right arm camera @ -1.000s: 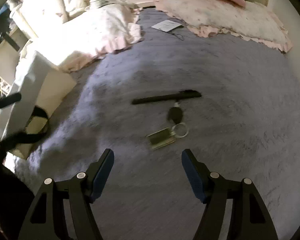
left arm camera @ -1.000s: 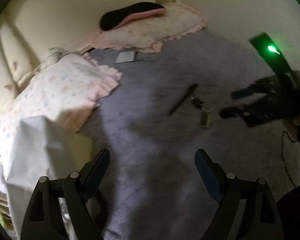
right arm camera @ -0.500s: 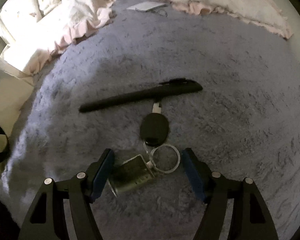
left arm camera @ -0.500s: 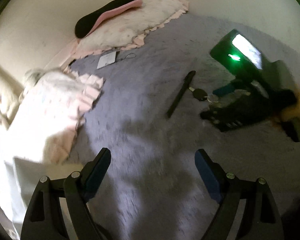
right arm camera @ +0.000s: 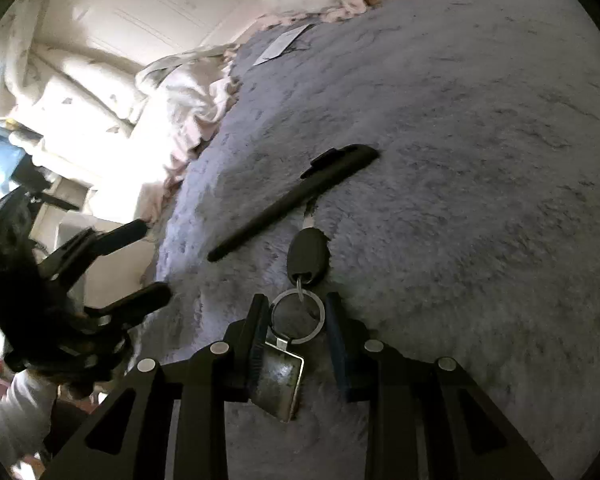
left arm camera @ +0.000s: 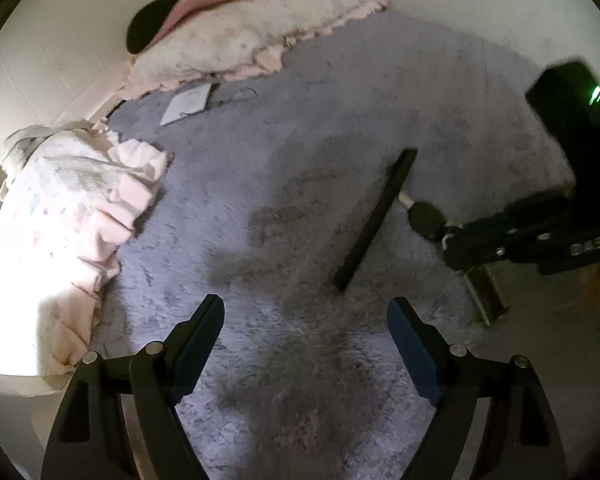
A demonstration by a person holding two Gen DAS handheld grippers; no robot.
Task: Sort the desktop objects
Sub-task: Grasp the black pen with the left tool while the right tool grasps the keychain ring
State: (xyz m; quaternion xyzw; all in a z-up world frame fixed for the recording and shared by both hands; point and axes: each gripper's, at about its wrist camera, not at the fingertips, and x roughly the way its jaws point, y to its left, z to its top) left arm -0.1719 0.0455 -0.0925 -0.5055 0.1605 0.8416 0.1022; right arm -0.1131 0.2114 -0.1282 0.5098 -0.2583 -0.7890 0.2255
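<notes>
Grey plush blanket (right arm camera: 460, 160) is seen under both tongs. At far left the left gripper (left arm camera: 304, 332) is held spread wide with nothing between its fingers. A black pen (right arm camera: 292, 204) lies ahead of the right gripper (right arm camera: 296, 340), whose jaws are closing around the key ring (right arm camera: 298, 318) and metal tag (right arm camera: 278, 380); the black key (right arm camera: 308, 256) lies just beyond its tips.

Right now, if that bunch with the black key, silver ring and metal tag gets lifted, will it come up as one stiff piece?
Probably not. The black key, silver ring and square metal tag are loosely linked, so they would likely dangle. The right gripper is closing around ring and tag; smooth metal may slip.
</notes>
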